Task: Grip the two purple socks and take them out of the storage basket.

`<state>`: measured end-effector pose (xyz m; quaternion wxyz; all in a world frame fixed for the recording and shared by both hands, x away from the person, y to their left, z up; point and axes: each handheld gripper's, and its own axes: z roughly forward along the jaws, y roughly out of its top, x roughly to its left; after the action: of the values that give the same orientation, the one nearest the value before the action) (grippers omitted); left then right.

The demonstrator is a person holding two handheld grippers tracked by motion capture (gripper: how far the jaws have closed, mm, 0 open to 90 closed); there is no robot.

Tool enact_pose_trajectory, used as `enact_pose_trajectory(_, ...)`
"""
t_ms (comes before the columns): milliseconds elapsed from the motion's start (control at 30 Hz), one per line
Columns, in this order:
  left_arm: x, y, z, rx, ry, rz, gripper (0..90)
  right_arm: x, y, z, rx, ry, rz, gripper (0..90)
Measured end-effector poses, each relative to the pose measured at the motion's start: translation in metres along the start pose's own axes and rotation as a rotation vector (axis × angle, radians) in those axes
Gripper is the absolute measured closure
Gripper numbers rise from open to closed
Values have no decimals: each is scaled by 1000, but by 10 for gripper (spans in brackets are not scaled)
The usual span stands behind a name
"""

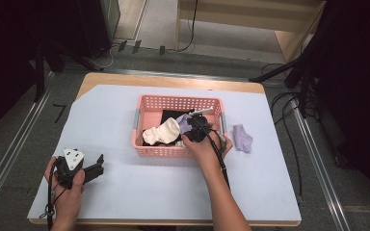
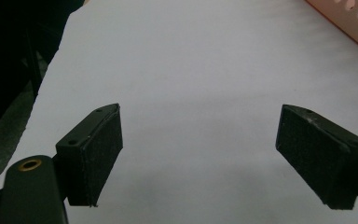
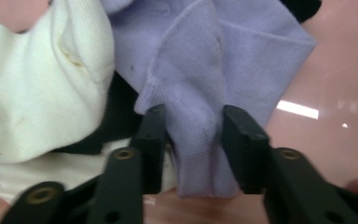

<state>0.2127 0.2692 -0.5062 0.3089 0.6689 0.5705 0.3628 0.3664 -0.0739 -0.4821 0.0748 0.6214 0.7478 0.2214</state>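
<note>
R gripper (image 3: 193, 140) in pink basket (image 1: 147, 144) pinches a lilac sock (image 3: 205, 93) beside a white sock (image 3: 37, 93); L gripper (image 2: 200, 154) rests on table w/ jaws spread.

The desk (image 1: 125, 192) was evenly lit from above while its surroundings stayed dark. A soft shadow lay ahead of the left gripper (image 2: 198, 156). Glare streaked the pink basket (image 3: 345, 93) floor; the lilac sock (image 3: 205, 84) looked slightly soft
</note>
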Motion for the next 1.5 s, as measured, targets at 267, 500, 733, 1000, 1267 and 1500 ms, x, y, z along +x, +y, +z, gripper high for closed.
enact_pose_trajectory(267, 0, 0, 0, 3, 0, -4, 155, -8, -7, -4, -78, 21, -2, 835)
enact_pose_trajectory(500, 0, 0, 0, 5, 1, -2, 155, -17, -16, -17, -274, 108, 14, 842)
enact_pose_trajectory(733, 0, 0, 0, 5, 2, 0, 154, -26, -22, -27, -416, 179, 9, 842)
enact_pose_trajectory(1000, 0, 0, 0, 6, 1, 1, 155, -31, -28, -37, -601, 219, -17, 843)
enact_pose_trajectory(1267, 0, 0, 0, 5, 1, 0, 154, -30, -32, -43, -780, 185, -101, 841)
enact_pose_trajectory(1500, 0, 0, 0, 4, 1, 0, 154, -30, -33, -54, -875, 175, -128, 841)
